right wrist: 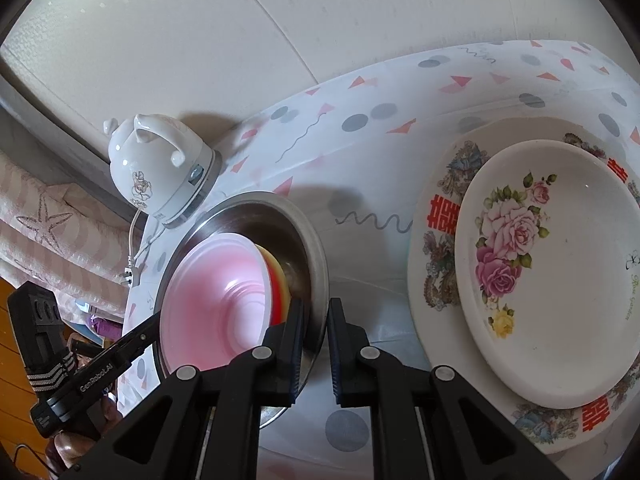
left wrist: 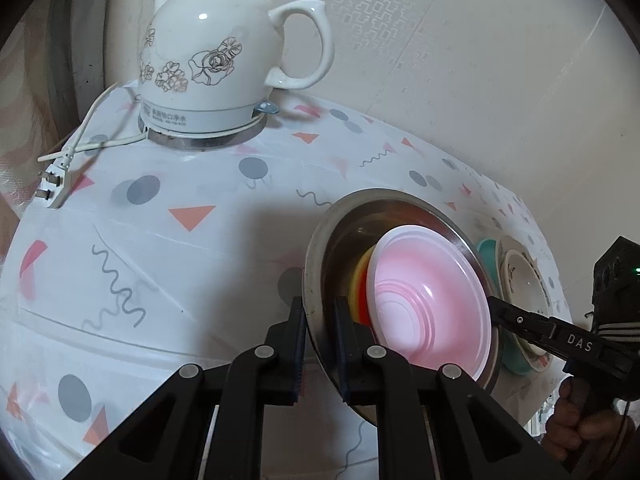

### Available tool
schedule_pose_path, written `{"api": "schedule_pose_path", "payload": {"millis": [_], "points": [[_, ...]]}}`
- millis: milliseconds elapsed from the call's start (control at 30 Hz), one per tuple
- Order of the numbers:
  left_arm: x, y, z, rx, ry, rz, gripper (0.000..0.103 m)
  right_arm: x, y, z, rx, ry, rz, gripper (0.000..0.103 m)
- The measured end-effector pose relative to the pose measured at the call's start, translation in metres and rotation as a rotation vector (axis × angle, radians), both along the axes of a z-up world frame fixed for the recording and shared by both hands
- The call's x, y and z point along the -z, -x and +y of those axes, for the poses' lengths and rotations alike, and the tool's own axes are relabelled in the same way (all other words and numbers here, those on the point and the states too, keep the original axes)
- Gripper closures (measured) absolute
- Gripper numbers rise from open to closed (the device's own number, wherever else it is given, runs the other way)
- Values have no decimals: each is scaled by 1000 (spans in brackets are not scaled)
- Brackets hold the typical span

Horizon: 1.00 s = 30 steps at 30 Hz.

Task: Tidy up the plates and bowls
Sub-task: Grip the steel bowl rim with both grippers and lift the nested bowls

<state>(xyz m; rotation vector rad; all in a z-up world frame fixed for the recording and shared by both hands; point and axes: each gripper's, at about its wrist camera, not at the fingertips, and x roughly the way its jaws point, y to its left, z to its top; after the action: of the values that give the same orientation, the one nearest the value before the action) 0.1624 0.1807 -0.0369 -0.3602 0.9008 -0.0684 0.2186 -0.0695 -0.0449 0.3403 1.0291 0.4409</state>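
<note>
My left gripper (left wrist: 320,344) is clamped on the near left rim of the stainless steel basin (left wrist: 320,240), one finger outside the wall and one inside. My right gripper (right wrist: 318,344) straddles the opposite rim of the same basin (right wrist: 316,248): its fingers sit on either side of the metal edge, with a sliver of gap on the outer side, so I cannot tell whether it is gripping.

Inside the basin a pink bowl (left wrist: 432,304) leans on its side, its open face turned toward me, and behind it a yellow and red bowl (left wrist: 358,292) shows only as a thin crescent of rim. From the right wrist the pink bowl (right wrist: 216,300) fills most of the basin, with the yellow and red rim (right wrist: 278,284) just beside it.

To the right of the basin, on the patterned tablecloth (right wrist: 360,152), a white plate with painted roses (right wrist: 560,272) rests on a larger plate with red characters and a floral border (right wrist: 440,248). In the left wrist view these are half hidden behind the basin, with a teal dish (left wrist: 486,250) edging out beside them.

At the far left stands a white ceramic electric kettle (left wrist: 212,60) on its base, its cord and plug (left wrist: 52,184) lying unplugged on the cloth.
</note>
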Motion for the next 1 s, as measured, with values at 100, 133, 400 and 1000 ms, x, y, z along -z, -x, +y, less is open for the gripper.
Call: {"api": "schedule_pose_path", "payload": {"millis": [100,133,400,1000], "points": [[1,3,0,-8,-4,2,89,1,0,0,-8,-16,5,92],[1,5,-1,-13,-8,4,89,2,0,0,-10,-18,12,92],[-6,21,-6,-20,-25,-13,89,-1,8,2,-22,8,7,90],[-18,42,-17,3,-16,-41,89,-4,32,-13,-3,-5,0,90]]}}
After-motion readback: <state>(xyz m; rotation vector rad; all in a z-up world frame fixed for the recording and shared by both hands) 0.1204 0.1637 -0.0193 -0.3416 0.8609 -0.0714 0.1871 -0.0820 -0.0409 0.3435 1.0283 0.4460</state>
